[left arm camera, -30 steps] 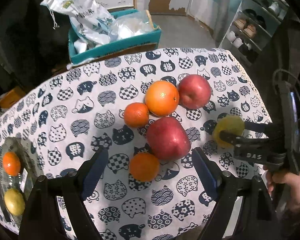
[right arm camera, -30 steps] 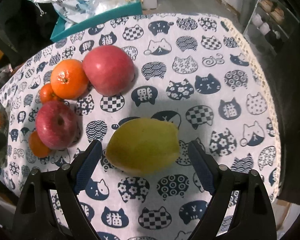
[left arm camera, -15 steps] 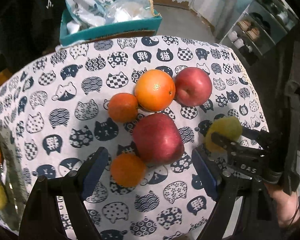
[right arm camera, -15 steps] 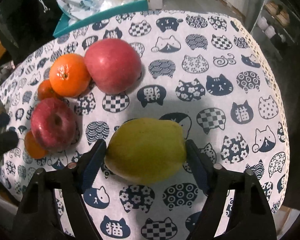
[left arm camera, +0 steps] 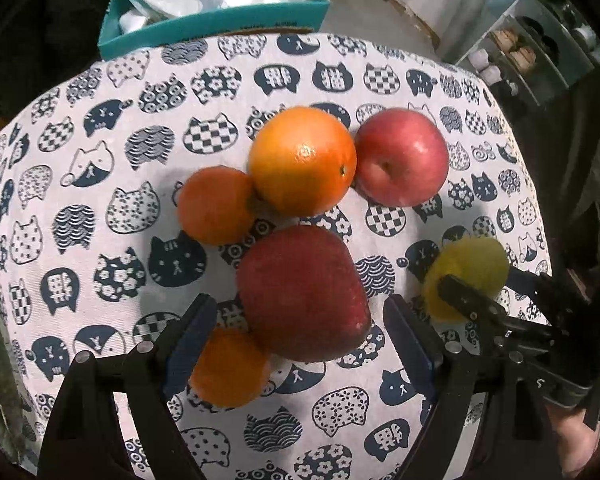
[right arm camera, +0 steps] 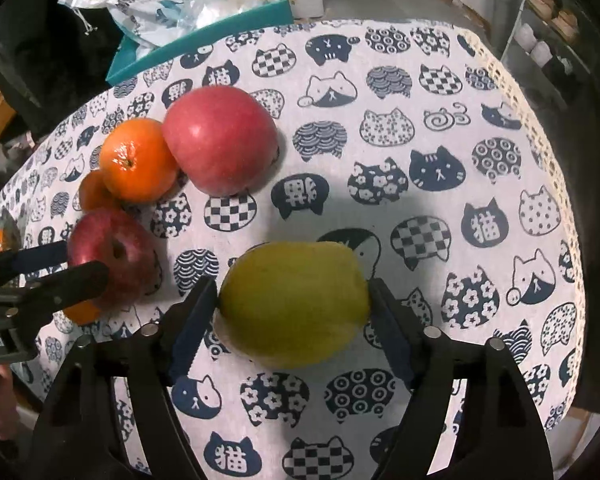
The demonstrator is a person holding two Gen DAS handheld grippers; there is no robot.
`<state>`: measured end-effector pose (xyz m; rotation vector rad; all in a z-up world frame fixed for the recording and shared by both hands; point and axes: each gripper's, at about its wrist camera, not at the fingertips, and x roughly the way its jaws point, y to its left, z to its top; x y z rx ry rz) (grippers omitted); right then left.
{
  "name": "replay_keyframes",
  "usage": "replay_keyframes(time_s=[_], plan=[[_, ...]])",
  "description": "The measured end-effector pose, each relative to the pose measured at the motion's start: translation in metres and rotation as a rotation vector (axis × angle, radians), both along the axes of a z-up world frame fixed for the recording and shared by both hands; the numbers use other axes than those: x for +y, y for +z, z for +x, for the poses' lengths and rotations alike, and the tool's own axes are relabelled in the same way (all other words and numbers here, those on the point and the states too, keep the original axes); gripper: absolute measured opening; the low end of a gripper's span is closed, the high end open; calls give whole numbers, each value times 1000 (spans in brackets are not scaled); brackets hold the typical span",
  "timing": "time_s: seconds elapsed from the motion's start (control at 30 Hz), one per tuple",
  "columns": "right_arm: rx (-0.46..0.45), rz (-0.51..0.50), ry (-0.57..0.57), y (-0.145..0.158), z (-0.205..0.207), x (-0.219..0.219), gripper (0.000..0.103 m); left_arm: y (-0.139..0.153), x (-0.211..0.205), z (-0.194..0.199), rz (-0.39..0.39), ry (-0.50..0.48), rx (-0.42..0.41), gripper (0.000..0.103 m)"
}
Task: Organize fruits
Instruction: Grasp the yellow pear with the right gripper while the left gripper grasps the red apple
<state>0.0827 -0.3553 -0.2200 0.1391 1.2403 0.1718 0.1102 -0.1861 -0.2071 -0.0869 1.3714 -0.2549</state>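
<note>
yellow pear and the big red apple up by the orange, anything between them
Nothing; the right wrist view shows only bare cat-print cloth between the pear and that apple.

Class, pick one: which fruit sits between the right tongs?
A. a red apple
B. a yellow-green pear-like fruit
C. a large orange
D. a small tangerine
B: in the right wrist view the yellow-green pear-like fruit fills the gap of the right tongs, both pads against its sides.

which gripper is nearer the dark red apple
Left. The left gripper straddles the dark red apple, fingers either side; the right gripper sits apart, around the yellow-green fruit, its jaws opening.
</note>
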Motion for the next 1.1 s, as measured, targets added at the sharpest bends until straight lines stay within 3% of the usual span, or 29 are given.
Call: replay_keyframes(time_s=[0.27, 0.47, 0.77, 1.1], plan=[[53, 10, 14, -17, 1, 5, 78, -12, -4, 3, 0, -14, 9, 87], [46, 17, 4, -18, 4, 5, 78, -15, -9, 3, -17, -44, 10, 66], [28, 17, -5, -15, 5, -3, 76, -13, -12, 1, 1, -76, -16, 65], [-49, -72, 33, -5, -1, 7, 72, 8, -7, -7, 2, -88, -84, 65]])
